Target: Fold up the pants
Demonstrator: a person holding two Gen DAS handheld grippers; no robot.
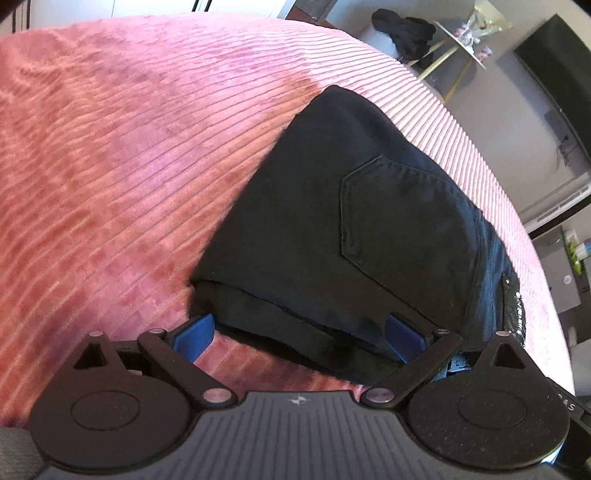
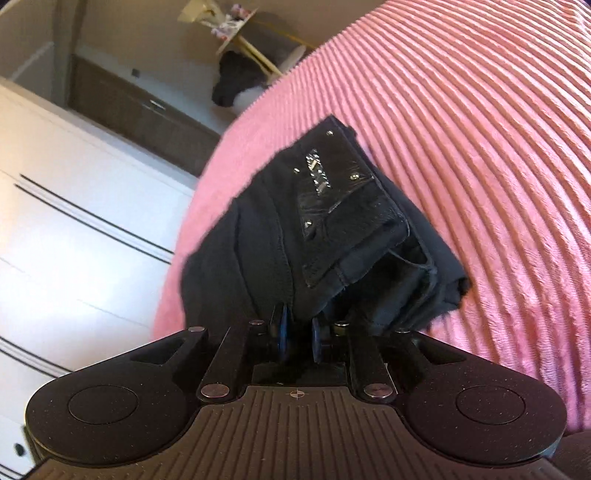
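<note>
**Folded pants on pink bedspread, right tongs pinching the near edge**

While the left wrist view looks down along its fingers, the black pants [image 1: 351, 221] lie as a folded bundle on the ribbed pink bedspread [image 1: 129, 166], back pocket [image 1: 402, 218] facing up. Left gripper [image 1: 295, 334] stands with its jaws spread wide; the two blue pads [image 1: 195, 332] sit to either side of the bundle's near folded edge. That edge lies between and just ahead of the pads, neither pad pressing on the cloth. Pink cover shows under the gap between the jaws. Beyond the bed: a small table with pale legs [image 1: 461, 40] and a dark heap of cloth [image 1: 402, 33] beside it.

Right wrist view: the same pants [image 2: 295, 236] seen from the waistband side, a shiny black label patch [image 2: 332, 184] with metal studs on top, layers of the fold visible at the right end. Right gripper [image 2: 299, 334] has its jaws drawn nearly together, blue pads close on either side of a thin fold of black fabric at the bundle's near edge: clamped on the pants. Bundle reaches away from the fingertips across the bedspread [image 2: 461, 129]. White drawer fronts [image 2: 74, 221] stand to the left of the bed.
</note>
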